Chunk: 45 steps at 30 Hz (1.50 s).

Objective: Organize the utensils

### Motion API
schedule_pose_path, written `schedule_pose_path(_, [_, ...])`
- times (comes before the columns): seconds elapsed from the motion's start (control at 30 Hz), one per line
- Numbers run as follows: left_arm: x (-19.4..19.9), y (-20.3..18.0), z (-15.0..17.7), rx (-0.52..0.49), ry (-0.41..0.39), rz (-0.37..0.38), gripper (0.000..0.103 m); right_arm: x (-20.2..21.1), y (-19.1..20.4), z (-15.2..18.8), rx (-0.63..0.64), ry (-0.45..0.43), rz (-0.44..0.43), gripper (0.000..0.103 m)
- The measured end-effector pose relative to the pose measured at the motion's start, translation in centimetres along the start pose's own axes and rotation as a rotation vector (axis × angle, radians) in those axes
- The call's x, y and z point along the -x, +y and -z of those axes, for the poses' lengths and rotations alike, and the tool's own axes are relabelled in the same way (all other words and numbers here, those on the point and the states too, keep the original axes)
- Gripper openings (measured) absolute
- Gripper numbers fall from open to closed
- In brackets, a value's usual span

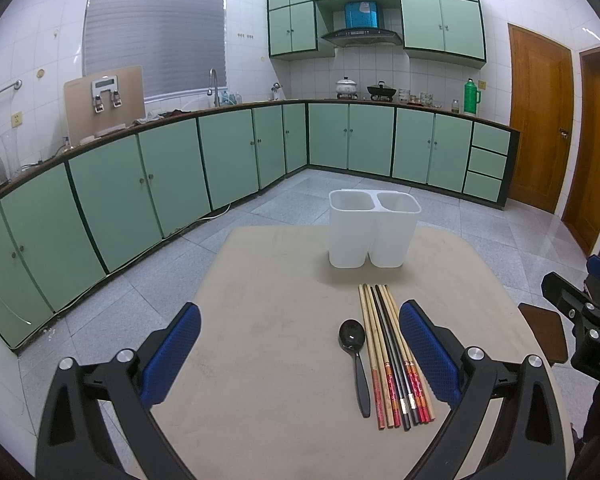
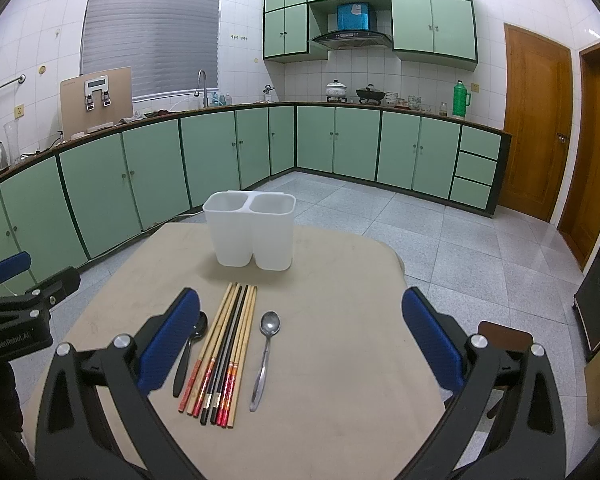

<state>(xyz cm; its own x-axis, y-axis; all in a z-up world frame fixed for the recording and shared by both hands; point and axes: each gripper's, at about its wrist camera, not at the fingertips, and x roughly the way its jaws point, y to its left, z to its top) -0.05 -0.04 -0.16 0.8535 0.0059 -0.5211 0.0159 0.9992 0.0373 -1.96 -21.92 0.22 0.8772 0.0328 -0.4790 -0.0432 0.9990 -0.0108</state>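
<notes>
A white two-compartment holder (image 1: 372, 232) (image 2: 252, 230) stands empty at the far side of the beige table (image 1: 260, 360) (image 2: 340, 320). In front of it lie several chopsticks (image 1: 392, 356) (image 2: 226, 354) side by side. A black spoon (image 1: 356, 356) (image 2: 188, 354) lies to their left; a metal spoon (image 2: 265, 358) lies to their right, seen only in the right wrist view. My left gripper (image 1: 300, 344) hovers open above the near table, its right finger beside the chopsticks. My right gripper (image 2: 300, 340) is open too, with the chopsticks and metal spoon between its fingers' lines, held above them.
Green cabinets and a counter with pots and a green thermos (image 1: 471, 97) line the far walls. A brown stool (image 1: 546, 332) (image 2: 504, 336) stands right of the table. Wooden doors (image 2: 536, 128) are at the right. Grey tiled floor surrounds the table.
</notes>
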Motion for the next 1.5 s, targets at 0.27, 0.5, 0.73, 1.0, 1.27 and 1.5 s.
schedule_pose_path(0.27, [0.0,0.1,0.0,0.000,0.001,-0.001,0.097,0.0,0.0,0.0,-0.001,0.001,0.000,0.098])
schedule_pose_path(0.5, [-0.4,0.6,0.2,0.000,0.009,-0.005,0.097,-0.7,-0.2,0.5,0.005,0.014,-0.001,0.098])
schedule_pose_path(0.73, [-2.9,1.2,0.2,0.002,0.046,-0.022,0.097,-2.8,0.2,0.0,0.025,0.057,-0.001,0.098])
schedule_pose_path(1.0, [-8.3,2.1,0.5,-0.009,0.137,-0.043,0.097,-8.9,0.6,0.4,0.030,0.190,-0.029,0.098])
schedule_pose_path(1.27, [-13.6,2.6,2.2,-0.004,0.255,-0.042,0.093,-16.4,1.2,1.9,0.014,0.354,-0.091,0.076])
schedule_pose_path(1.5, [-15.8,2.4,3.6,-0.014,0.314,-0.026,0.092,-20.8,1.7,4.2,-0.014,0.464,-0.110,0.063])
